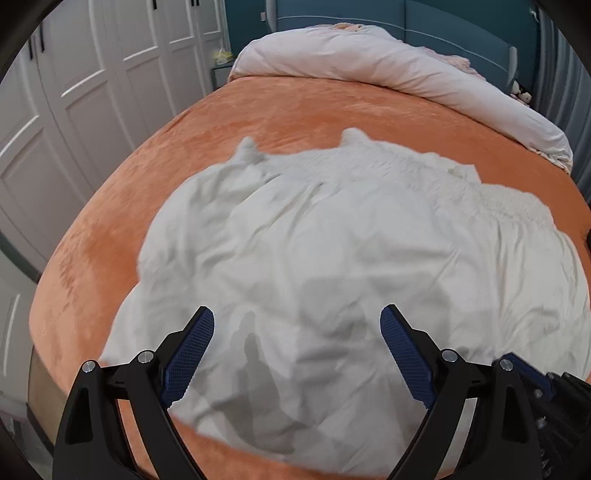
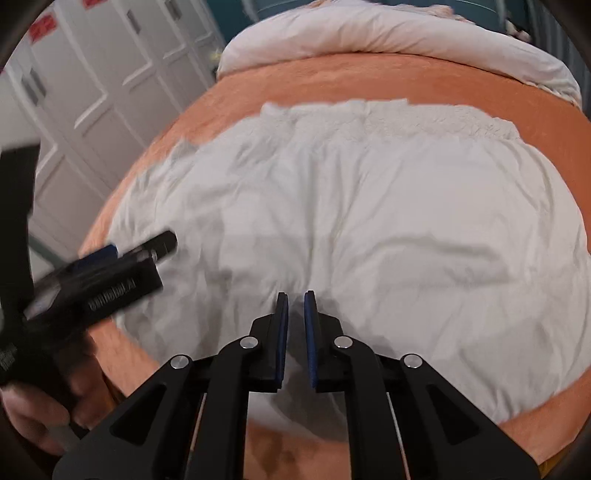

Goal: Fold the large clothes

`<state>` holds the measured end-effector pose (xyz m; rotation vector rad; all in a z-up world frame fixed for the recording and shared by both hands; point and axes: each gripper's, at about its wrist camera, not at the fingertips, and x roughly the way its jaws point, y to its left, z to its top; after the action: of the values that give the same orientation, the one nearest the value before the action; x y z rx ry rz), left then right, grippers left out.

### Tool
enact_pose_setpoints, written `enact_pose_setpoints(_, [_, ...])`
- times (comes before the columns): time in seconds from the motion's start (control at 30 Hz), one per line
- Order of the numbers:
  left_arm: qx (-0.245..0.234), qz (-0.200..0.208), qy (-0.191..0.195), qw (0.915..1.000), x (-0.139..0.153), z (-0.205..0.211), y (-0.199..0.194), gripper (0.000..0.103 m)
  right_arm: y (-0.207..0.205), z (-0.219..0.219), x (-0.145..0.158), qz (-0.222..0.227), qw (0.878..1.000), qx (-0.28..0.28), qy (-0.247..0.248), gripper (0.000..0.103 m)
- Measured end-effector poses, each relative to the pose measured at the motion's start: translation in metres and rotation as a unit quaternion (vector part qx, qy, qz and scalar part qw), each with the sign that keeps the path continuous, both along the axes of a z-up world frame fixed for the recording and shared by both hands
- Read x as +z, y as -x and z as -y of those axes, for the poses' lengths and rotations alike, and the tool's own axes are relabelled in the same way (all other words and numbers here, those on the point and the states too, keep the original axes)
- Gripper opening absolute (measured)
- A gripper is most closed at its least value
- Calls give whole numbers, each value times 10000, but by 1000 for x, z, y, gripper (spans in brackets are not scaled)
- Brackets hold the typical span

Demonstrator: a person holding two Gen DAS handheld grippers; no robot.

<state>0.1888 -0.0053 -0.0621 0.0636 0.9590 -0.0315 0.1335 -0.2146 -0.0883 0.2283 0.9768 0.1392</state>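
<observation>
A large white garment (image 1: 332, 240) lies spread and wrinkled on the orange bed cover (image 1: 110, 229); its far edge is textured, with two small tabs sticking up. My left gripper (image 1: 297, 328) is open and empty, hovering above the garment's near part. In the right wrist view the same garment (image 2: 369, 221) fills the middle. My right gripper (image 2: 296, 306) is above its near edge with the jaws nearly together, a narrow gap between the pads and no cloth visibly between them. The left gripper (image 2: 110, 266) shows blurred at the left, held in a hand.
A pale rolled duvet (image 1: 388, 70) lies across the head of the bed. White wardrobe doors (image 1: 92, 92) stand along the left side. A teal headboard (image 1: 443, 22) is at the back. The bed's near left edge (image 1: 48, 332) drops off to the floor.
</observation>
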Motion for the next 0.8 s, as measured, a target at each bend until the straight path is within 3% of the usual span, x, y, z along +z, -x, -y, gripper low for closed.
enact_pose_setpoints(0.1, [97, -153, 93, 9998, -6, -10, 7, 90, 8, -12, -20, -96, 9993, 115, 332, 9])
enact_pose_setpoints(0.3, [174, -366, 62, 9992, -22, -29, 26, 90, 27, -44, -23, -261, 9943, 643, 814, 9])
enact_pose_setpoints(0.47, [245, -616, 221, 9976, -41, -49, 43, 92, 59, -52, -48, -683, 9933, 838, 400, 9])
enact_pose_setpoints(0.6, [378, -595, 437, 9966, -35, -68, 49, 92, 69, -44, -18, -225, 9959, 742, 470, 9])
enact_pose_setpoints(0.67, [514, -496, 550, 9959, -28, -81, 49, 92, 65, -28, 2, 104, 9968, 492, 621, 15])
enact_pose_setpoints(0.73, [645, -335, 669, 9951, -19, -92, 48, 90, 58, 4, 23, 422, 9967, 25, 694, 43])
enact_pose_setpoints(0.8, [804, -149, 889, 9927, -5, -108, 42, 91, 56, 39, 36, 640, 9937, -570, 725, 50])
